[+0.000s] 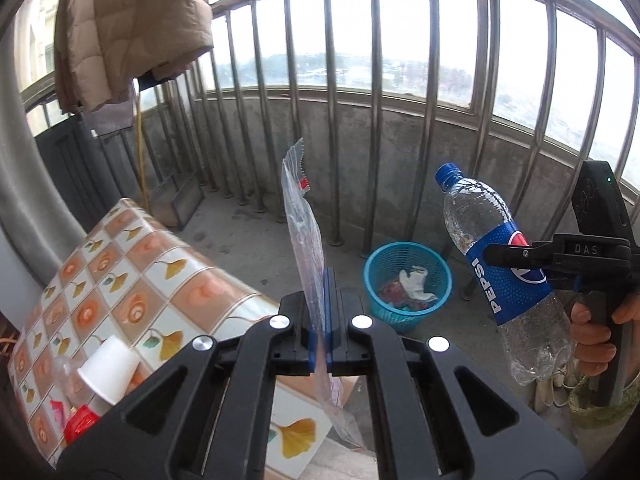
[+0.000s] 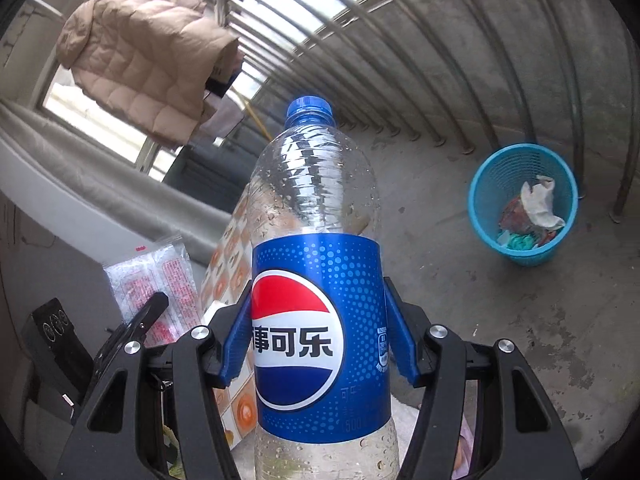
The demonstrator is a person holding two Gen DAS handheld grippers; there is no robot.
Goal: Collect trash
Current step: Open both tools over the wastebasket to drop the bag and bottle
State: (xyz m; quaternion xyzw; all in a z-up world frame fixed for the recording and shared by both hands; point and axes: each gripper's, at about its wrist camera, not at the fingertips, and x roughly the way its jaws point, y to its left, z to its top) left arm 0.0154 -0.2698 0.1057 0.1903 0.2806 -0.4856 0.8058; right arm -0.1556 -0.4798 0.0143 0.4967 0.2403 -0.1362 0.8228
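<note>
Left gripper (image 1: pixel 325 316): your jaws are pressed fully together on a clear plastic wrapper (image 1: pixel 306 236), which stands up tall between the blue pads and trails down below them

Right gripper (image 2: pixel 320 332): your jaws stand partly apart, clamped on the blue label of an empty Pepsi bottle (image 2: pixel 320 280); the blue pads press on both sides of it, cap pointing up and away from you

Bottle from your left side: it hangs in the air tilted, cap toward the railing, gripped across the label by the black fingers; your hand (image 1: pixel 592 332) shows on the handle beneath

Trash basket (image 1: pixel 374 280): a blue mesh basket on the concrete floor close to the railing bars, already holding crumpled white paper and coloured scraps; both held things are in the air and apart from it

Table (image 1: pixel 132 276): covered with a flower-patterned cloth, at your left; a white paper cup (image 1: pixel 108 368) lies tipped on it beside something red

Above: a beige padded jacket (image 1: pixel 132 28) hangs near the railing
</note>
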